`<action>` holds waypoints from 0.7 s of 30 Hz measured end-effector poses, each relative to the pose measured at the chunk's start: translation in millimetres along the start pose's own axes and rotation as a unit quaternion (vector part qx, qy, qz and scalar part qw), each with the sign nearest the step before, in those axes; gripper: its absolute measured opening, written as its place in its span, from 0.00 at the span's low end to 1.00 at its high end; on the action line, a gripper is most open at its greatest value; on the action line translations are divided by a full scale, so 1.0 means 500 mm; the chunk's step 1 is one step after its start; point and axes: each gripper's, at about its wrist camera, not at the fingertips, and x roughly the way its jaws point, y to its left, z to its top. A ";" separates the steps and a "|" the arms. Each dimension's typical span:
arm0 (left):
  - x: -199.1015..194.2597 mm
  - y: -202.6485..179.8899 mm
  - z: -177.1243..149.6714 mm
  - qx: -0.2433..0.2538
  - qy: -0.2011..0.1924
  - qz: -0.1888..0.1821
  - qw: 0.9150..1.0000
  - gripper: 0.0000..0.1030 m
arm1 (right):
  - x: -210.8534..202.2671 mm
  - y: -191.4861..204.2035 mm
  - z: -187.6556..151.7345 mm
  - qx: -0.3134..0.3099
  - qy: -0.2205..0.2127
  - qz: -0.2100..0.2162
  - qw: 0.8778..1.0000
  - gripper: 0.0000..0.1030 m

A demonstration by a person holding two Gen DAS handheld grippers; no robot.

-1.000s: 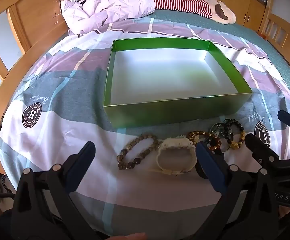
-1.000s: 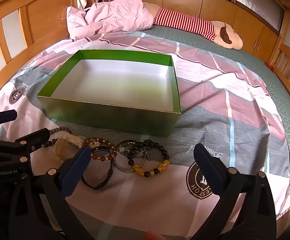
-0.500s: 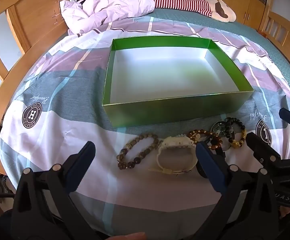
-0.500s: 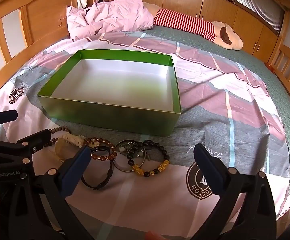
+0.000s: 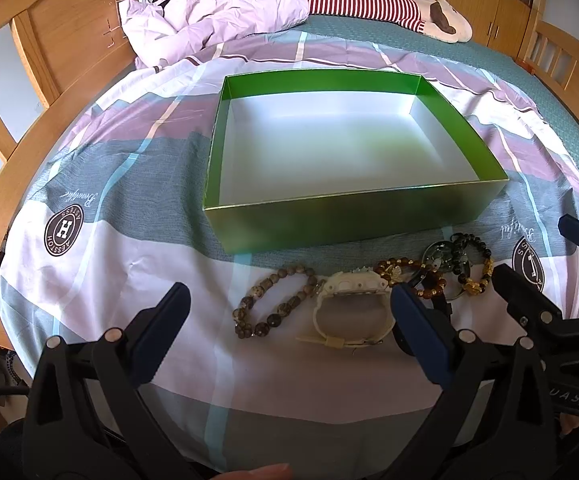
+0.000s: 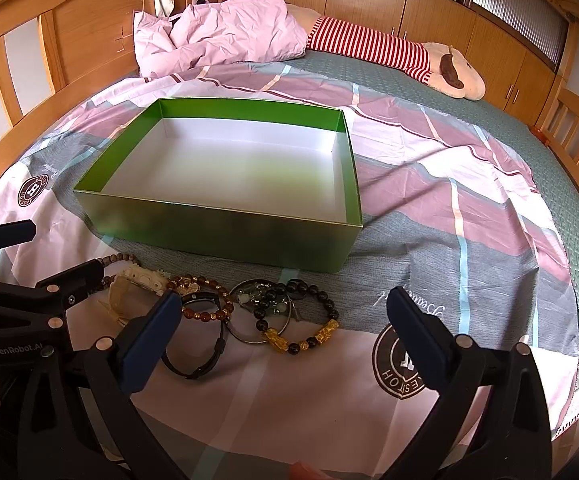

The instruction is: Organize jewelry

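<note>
The jewelry lies in a row on the bed just before the empty green box (image 5: 353,220): a brown bead bracelet (image 5: 275,300), a cream watch (image 5: 351,312), an amber bracelet (image 6: 205,304), a black band (image 6: 197,360) and a black-and-gold bracelet (image 6: 305,324). All look light; the strung beads will sag, so pinch across the strand. The watch seems stiffer; take its strap. Left hand-held gripper (image 5: 289,328) and right hand-held gripper (image 6: 281,332) both hang spread, holding nothing.

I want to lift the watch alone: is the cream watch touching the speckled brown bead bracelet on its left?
Touching. In the left wrist view, the bead bracelet loops right up against the cream watch at the case's upper left corner, with no sheet visible between them.
</note>
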 end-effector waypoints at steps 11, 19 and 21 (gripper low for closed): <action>0.003 0.003 -0.002 0.001 -0.001 0.001 1.000 0.96 | -0.001 0.001 0.003 0.000 0.000 0.000 1.000 0.97; 0.004 0.003 -0.003 0.004 0.001 0.004 1.000 0.96 | -0.001 0.002 0.001 -0.001 0.000 -0.001 1.000 0.97; 0.003 0.000 -0.003 0.005 0.000 0.006 1.000 0.96 | -0.001 0.002 0.001 -0.001 -0.001 -0.001 1.000 0.97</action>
